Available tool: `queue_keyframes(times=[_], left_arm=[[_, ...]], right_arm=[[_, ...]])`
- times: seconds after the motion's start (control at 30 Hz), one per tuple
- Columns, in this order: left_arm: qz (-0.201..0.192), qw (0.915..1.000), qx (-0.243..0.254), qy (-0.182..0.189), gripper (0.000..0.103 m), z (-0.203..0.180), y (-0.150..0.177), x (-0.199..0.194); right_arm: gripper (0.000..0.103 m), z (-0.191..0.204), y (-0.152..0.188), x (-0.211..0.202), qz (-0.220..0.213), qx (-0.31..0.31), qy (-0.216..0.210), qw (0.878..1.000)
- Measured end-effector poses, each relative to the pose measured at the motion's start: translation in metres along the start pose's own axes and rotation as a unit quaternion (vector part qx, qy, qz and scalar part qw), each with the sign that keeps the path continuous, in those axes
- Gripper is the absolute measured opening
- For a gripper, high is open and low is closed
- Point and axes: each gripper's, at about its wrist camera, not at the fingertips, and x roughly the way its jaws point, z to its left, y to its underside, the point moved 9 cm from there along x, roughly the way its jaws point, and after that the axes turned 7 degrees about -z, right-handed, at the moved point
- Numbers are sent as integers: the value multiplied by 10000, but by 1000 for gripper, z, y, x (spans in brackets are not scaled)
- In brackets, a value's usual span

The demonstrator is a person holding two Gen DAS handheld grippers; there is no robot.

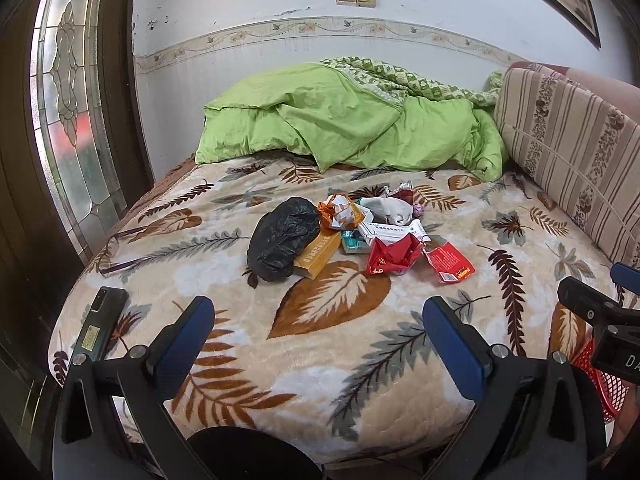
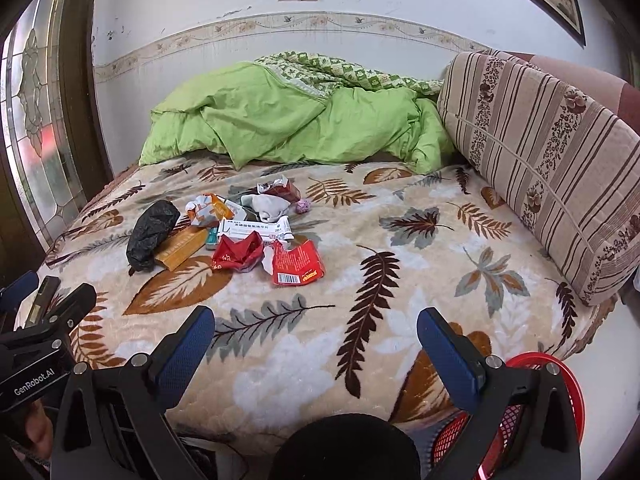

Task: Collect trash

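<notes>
Both tongs stand wide and empty: our left gripper and right gripper hover over the near edge of the leaf-patterned blanket. We see the trash in one heap at the middle of the bed, a crumpled black plastic bag at its left touching an orange box, and a red wrapper at its near right. A red mesh basket sits at the near right beside the bed, and a green quilt is bunched at the far side.

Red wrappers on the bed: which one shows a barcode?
The flat red packet at the pile's right edge, barcode along its near edge. The crumpled red wrapper just left of it shows none.
</notes>
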Motion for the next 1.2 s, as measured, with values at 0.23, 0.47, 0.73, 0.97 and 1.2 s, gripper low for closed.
queue_keyframes(times=[0.23, 0.47, 0.73, 0.97, 1.2], left_arm=[[33, 10000, 43, 15, 103, -2, 0, -2], [60, 10000, 46, 28, 103, -3, 1, -2], [101, 9999, 92, 15, 103, -6, 3, 0], [132, 9999, 108, 16, 103, -8, 6, 0], [268, 9996, 65, 31, 103, -7, 15, 6]], right_arm=[[102, -1, 1, 0, 1, -20, -6, 10000], [102, -1, 3, 1, 49, 6, -45, 10000], [102, -1, 5, 4, 110, 33, -41, 9999], [102, -3, 7, 6, 159, 41, -44, 9999], [102, -2, 9, 8, 200, 33, -78, 9998]])
